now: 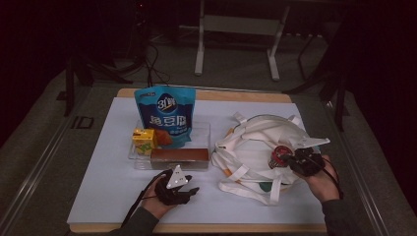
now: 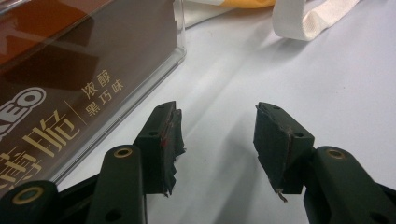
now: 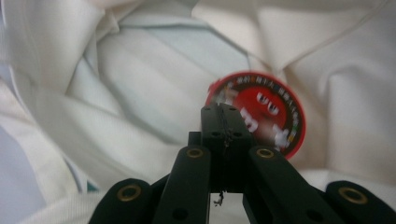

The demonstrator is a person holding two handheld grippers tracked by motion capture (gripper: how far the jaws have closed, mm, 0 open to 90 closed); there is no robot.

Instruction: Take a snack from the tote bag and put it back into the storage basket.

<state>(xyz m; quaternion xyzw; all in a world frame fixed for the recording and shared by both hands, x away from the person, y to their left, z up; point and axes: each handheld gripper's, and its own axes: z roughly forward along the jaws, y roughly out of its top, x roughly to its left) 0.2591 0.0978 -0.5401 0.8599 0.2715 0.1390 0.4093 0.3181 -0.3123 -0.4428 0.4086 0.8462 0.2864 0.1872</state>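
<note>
Red candy tub [image 1: 281, 155] lies on the white cloth bag [image 1: 255, 142], 3 o'clock on the table; face logo, text blurred. Your right tongs [image 1: 286, 158] are closed at its rim; grip unclear. Left tongs [image 2: 215, 135] gape, empty. Clear tray [image 1: 206, 129] holds blue pouch [image 1: 165, 114] "3鲜", yellow carton [image 1: 144, 139], brown box [image 2: 74, 79] "黑巧味".

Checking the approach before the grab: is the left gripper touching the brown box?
Apart: left gripper view shows white table between the open left gripper and brown box.

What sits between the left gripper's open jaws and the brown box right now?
Nothing: in the left gripper view the left gripper is open over bare white table cover, with the brown box just beside one jaw.
</note>
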